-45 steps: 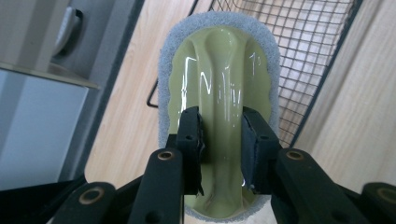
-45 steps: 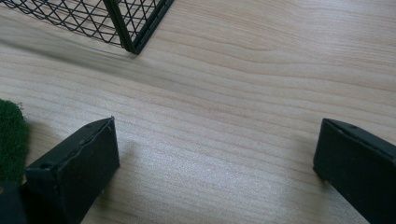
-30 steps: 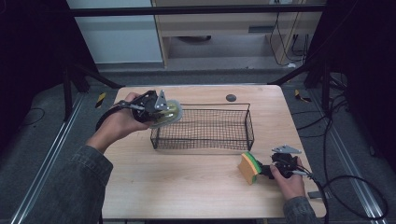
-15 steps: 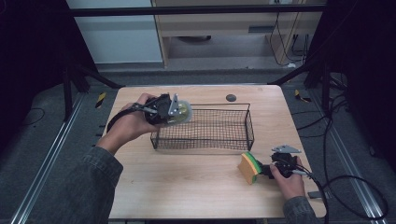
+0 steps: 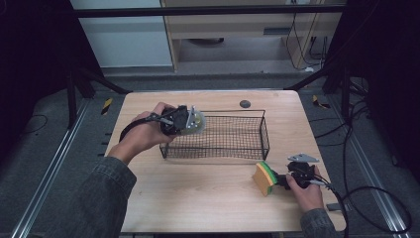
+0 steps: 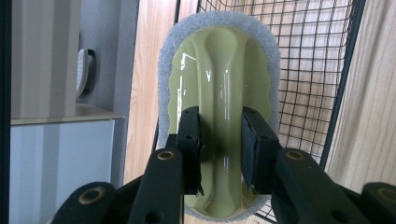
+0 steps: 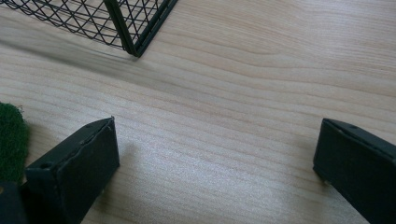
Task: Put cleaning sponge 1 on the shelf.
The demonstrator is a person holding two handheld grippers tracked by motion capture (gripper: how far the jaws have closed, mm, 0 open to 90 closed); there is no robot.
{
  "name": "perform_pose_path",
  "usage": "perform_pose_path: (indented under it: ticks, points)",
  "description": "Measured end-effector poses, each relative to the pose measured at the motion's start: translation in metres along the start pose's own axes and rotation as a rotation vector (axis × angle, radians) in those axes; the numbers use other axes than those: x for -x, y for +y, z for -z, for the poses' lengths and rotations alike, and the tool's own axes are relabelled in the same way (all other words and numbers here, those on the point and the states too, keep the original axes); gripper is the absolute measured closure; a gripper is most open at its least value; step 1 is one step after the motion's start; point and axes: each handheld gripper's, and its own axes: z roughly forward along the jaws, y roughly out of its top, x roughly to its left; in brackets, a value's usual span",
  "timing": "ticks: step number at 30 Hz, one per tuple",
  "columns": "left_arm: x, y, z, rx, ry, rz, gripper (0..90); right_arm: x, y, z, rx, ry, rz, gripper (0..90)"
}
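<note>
The left gripper (image 6: 219, 149) has its two black jaws closed on the raised middle ridge of a pale green scrubber (image 6: 219, 93) with a grey foam edge, and the pads press on both sides of this ridge. In the high view the left gripper (image 5: 184, 120) holds the scrubber (image 5: 195, 122) in the left centre of the frame, over the left end of the black wire basket (image 5: 247, 148), which stands in the middle of the desk (image 5: 198, 198). In the left gripper view the basket mesh (image 6: 317, 70) is behind the scrubber, at the upper right.

The right gripper (image 7: 215, 163) has its jaws wide apart, with only bare wood between them. In the high view it (image 5: 283, 179) rests low at the lower right of the frame, just beside a yellow sponge with a green side (image 5: 264, 177); I cannot tell if they touch. A corner of the basket (image 7: 135, 42) is at the upper left of the right gripper view. A small dark disc (image 5: 244, 103) lies behind the basket.
</note>
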Motion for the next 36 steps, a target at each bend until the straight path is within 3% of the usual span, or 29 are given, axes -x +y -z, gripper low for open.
perform_pose_path:
  ticks: [4,10,18,36]
  points:
    - [0.002,-0.003,-0.009,-0.008,0.001,-0.005,71.0,0.000,0.000,0.000,0.000,0.000,0.000,0.5]
    - [0.006,-0.011,-0.027,-0.028,-0.032,0.007,71.0,0.000,0.000,0.000,-0.002,0.001,0.002,0.5]
    - [0.007,-0.017,-0.041,-0.010,-0.063,0.028,71.0,0.000,0.000,0.000,-0.004,0.002,0.000,0.5]
    - [0.010,-0.023,-0.054,-0.018,-0.098,0.040,70.9,0.000,0.000,0.000,0.000,0.003,0.000,0.5]
